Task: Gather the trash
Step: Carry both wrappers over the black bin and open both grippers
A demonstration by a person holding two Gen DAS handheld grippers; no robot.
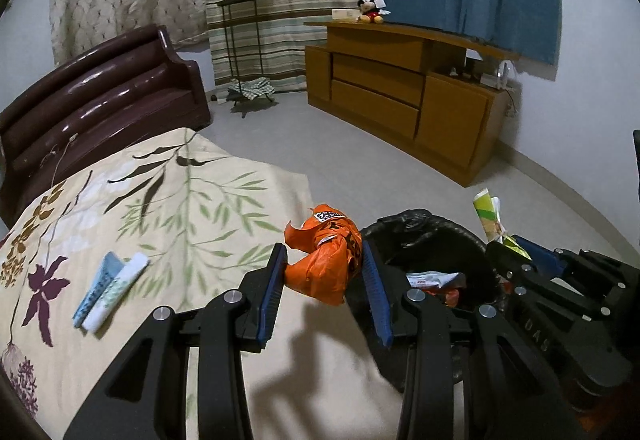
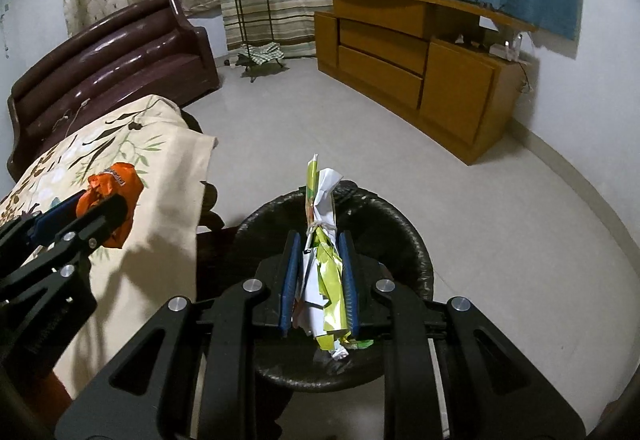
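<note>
A bed under a cream cover printed with green leaves and purple flowers carries the loose things — a blue and white folded wrapper lies flat on the cover, well apart from the bed's edge. A dark brown glossy headboard stands at the far end. Beside the bed the pale tiled floor carries a bin lined with a black bag, a brown wooden cabinet along the wall, and a metal plant stand in the corner — a checked cloth lies at its foot
</note>
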